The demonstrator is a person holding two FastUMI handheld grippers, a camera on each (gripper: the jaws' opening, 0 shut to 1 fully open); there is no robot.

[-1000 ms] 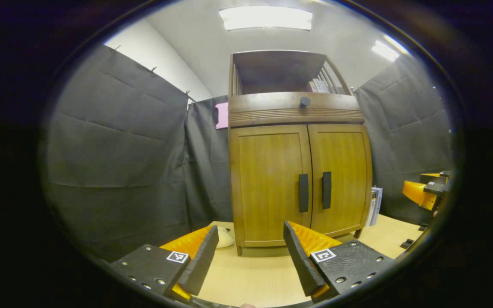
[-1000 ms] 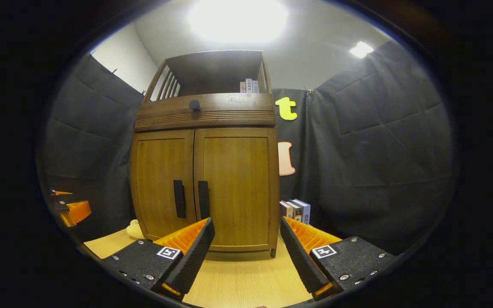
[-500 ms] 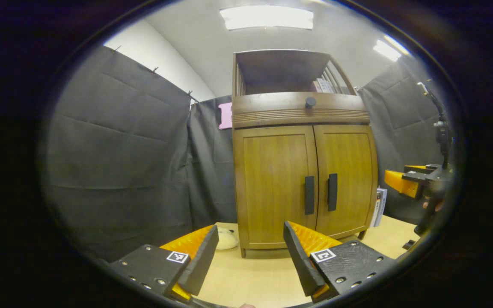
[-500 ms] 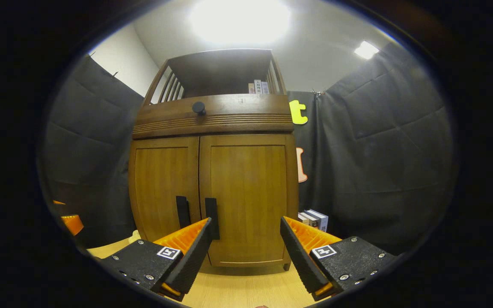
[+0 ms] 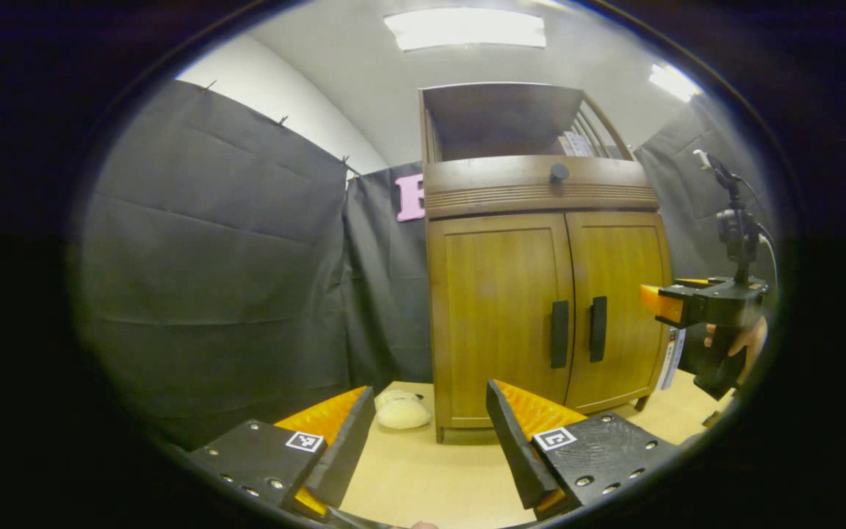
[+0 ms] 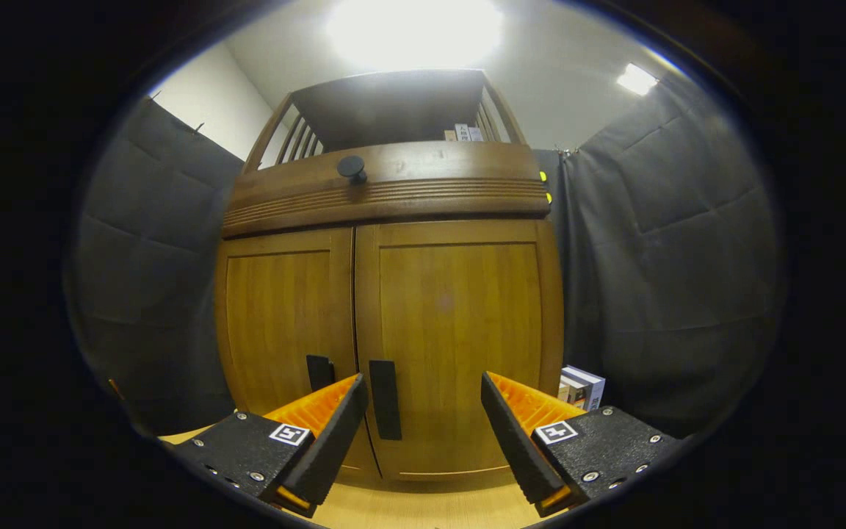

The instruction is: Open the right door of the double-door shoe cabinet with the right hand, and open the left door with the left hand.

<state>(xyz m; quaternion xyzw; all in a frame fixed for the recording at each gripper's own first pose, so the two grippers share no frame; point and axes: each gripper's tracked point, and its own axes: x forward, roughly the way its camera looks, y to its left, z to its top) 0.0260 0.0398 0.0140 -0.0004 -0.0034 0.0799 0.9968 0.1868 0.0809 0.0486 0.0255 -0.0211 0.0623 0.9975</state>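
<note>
Brown wooden double-door shoe cabinet (image 5: 548,294) stands on the pale wood table (image 5: 423,477) with both doors closed. Right gripper (image 6: 419,422), spread wide and empty, sits close before the right door (image 6: 460,345), its black vertical handle (image 6: 385,399) just inside the left finger. Left gripper (image 5: 430,433), also wide and empty, hangs well apart from the left door (image 5: 500,316); cream rounded object (image 5: 402,413) lies beside the cabinet

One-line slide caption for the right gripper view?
Open right gripper nears the right door's handle on the closed shoe cabinet.
</note>
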